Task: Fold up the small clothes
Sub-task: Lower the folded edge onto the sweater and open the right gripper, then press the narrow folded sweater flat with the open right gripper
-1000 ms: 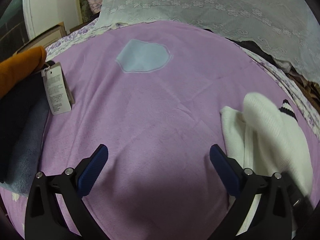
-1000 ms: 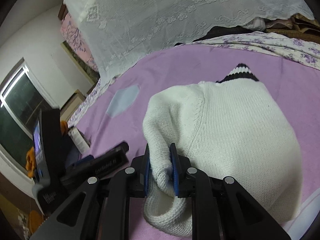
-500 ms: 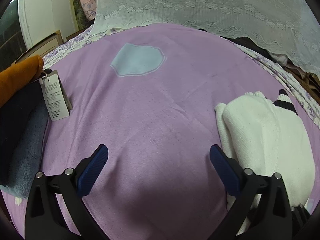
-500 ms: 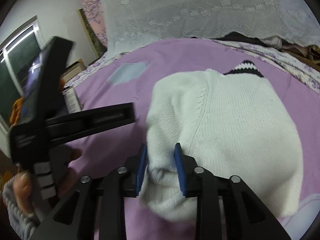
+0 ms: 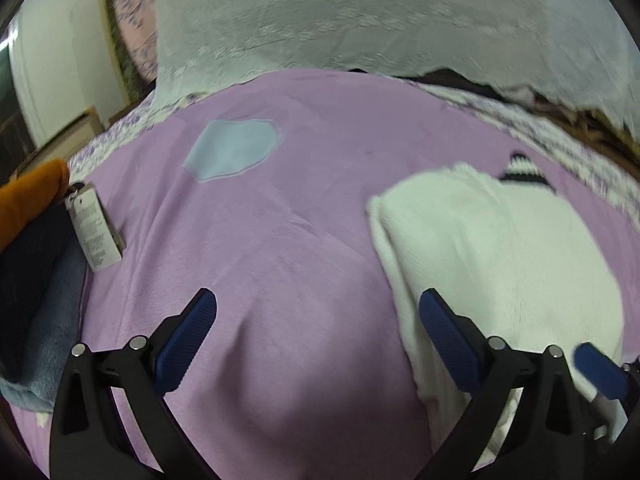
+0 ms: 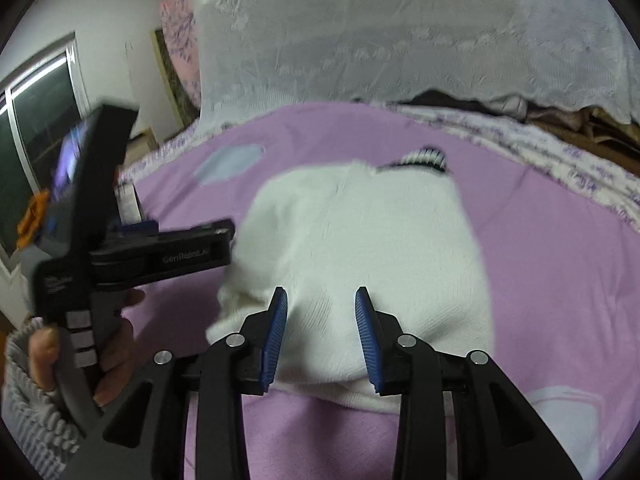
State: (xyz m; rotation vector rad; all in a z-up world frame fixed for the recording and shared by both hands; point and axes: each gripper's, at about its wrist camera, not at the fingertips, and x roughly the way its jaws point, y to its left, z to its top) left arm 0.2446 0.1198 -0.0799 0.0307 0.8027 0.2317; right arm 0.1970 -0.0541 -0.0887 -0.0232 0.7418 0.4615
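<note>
Both grippers hanging parted over a white sweater on a purple blanket

The right gripper [image 6: 321, 334] is hovering over the near edge of the white sweater [image 6: 360, 240], its jaws having just been opening and now standing apart, the pads not pressing the knit between them. The left gripper [image 5: 316, 340] is standing wide apart over the bare purple blanket [image 5: 300, 240], the sweater lying just to its right. Left of it, a paper tag [image 5: 94, 232] is lying beside dark folded clothes [image 5: 36, 288].
</note>
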